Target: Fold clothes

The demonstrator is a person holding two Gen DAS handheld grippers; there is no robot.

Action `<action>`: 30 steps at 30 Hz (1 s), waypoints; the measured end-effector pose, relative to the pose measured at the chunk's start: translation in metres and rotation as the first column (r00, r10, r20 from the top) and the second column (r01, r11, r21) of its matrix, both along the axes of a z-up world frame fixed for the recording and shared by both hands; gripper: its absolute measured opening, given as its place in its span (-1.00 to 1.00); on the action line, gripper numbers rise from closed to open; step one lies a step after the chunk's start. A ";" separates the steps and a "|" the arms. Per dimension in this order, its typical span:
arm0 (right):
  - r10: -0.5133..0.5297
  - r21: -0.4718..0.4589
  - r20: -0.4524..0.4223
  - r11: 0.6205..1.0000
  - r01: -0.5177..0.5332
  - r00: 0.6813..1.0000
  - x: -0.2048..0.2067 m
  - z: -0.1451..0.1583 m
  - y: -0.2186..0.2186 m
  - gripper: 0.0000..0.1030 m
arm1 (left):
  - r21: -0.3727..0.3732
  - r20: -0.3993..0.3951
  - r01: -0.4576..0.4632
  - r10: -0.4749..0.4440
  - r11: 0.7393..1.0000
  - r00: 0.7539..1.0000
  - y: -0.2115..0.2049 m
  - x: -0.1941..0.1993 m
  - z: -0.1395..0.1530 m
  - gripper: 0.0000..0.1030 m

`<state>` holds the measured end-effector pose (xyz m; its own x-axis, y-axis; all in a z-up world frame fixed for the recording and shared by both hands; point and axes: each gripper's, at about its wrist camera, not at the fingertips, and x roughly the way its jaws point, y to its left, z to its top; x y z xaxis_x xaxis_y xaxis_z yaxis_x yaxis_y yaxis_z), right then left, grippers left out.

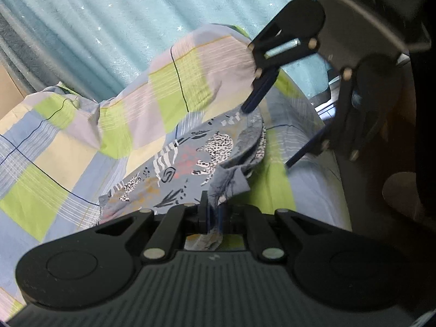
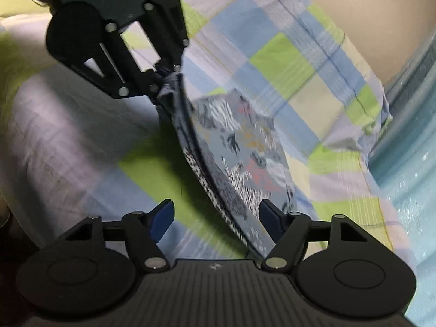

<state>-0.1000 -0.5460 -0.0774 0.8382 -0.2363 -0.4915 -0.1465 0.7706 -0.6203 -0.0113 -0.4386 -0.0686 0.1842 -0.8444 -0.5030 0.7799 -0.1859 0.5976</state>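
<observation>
**Ana:** While the left wrist view is up, what is the left gripper (image 1: 215,212) doing?

**Ben:** Its two fingers are drawn together on a bunched bit of the animal-print garment (image 1: 190,163), a blue-grey cloth with zebras and spotted cats. The pinched fold rises just above the fingertips, and the rest spreads out away from the camera.

**Ana:** Where does the cloth lie?

**Ben:** On a checked bedsheet (image 1: 49,163) of green, blue, lilac and cream squares. Beyond it sits a plump pillow (image 1: 177,81) in the same check, and behind that hangs a pale blue curtain (image 1: 122,13) with small stars.

**Ana:** And the other tool?

**Ben:** The right gripper (image 1: 267,136) comes in from the upper right. Its blue-padded fingers stand well apart, one at the garment's far edge, the other off to the side over the sheet.

**Ana:** Now the right wrist view.

**Ben:** It is blurred. The right gripper (image 2: 216,218) is spread wide, and the garment's (image 2: 245,158) dark-hemmed edge runs down between its fingers (image 2: 163,218). I cannot tell whether either pad touches it.

**Ana:** Is the left one visible there?

**Ben:** Yes, the left gripper (image 2: 166,77) is at upper left, closed on a gathered corner of the garment. The cloth slopes from that grip toward the camera, over the bedsheet (image 2: 81,136).
</observation>
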 end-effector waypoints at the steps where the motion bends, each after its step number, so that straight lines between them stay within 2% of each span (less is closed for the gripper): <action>1: 0.016 -0.022 0.012 1.000 -0.016 1.000 0.005 -0.003 0.002 0.16 | 0.003 -0.004 0.000 0.000 1.000 1.000 0.000 0.000 0.001 -0.92; 3: 0.044 -0.047 0.030 0.998 -0.043 0.999 0.016 -0.009 0.001 -0.06 | 0.007 -0.017 -0.001 0.001 1.000 1.000 0.001 -0.001 0.004 -0.92; 6: 0.078 -0.057 0.028 0.995 -0.077 0.997 0.030 -0.019 -0.004 -0.21 | 0.011 -0.023 -0.003 0.004 1.000 1.000 -0.001 0.001 0.005 -0.92; 8: 0.066 -0.090 0.004 0.994 -0.066 0.998 0.036 -0.029 -0.016 -0.45 | 0.018 -0.013 0.003 -0.002 1.000 1.000 0.002 0.000 0.003 -0.92; 9: 0.053 -0.121 -0.002 0.991 -0.053 0.999 0.037 -0.035 -0.025 -0.64 | 0.022 -0.006 0.007 -0.007 1.000 1.000 0.003 0.000 0.002 -0.92; 13: -0.005 -0.268 -0.022 0.963 -0.001 1.000 0.038 -0.056 -0.065 -0.66 | 0.031 0.023 0.018 -0.019 0.999 1.000 0.003 0.000 -0.005 -0.92; 17: -0.027 -0.360 -0.051 0.933 0.007 0.998 0.046 -0.067 -0.095 -0.67 | 0.040 0.026 -0.004 0.003 0.999 1.000 0.001 0.002 -0.011 -0.92; 19: -0.032 -0.365 -0.081 0.931 0.001 0.996 0.049 -0.069 -0.099 -0.94 | 0.043 0.026 -0.013 0.012 0.999 1.000 0.002 0.003 -0.011 -0.93; 20: -0.040 -0.360 -0.090 0.933 0.005 0.995 0.050 -0.067 -0.100 -0.95 | 0.040 0.033 -0.015 0.014 0.999 0.999 0.004 0.002 -0.010 -0.93; 25: -0.067 -0.328 -0.071 0.944 0.041 0.995 0.033 -0.036 -0.075 -0.97 | 0.028 0.061 -0.037 0.035 0.999 0.998 0.034 0.002 0.013 -0.94; 30: 0.006 -0.317 -0.107 0.948 -0.040 0.994 -0.014 0.002 -0.018 -0.98 | 0.021 0.040 -0.071 0.070 0.997 0.997 0.103 -0.008 0.046 -0.95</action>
<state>-0.1142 -0.5636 -0.0758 0.7938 -0.3758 -0.4781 -0.2379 0.5315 -0.8130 -0.0197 -0.3357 -0.0229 0.2629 -0.8173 -0.5127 0.7677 -0.1447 0.6243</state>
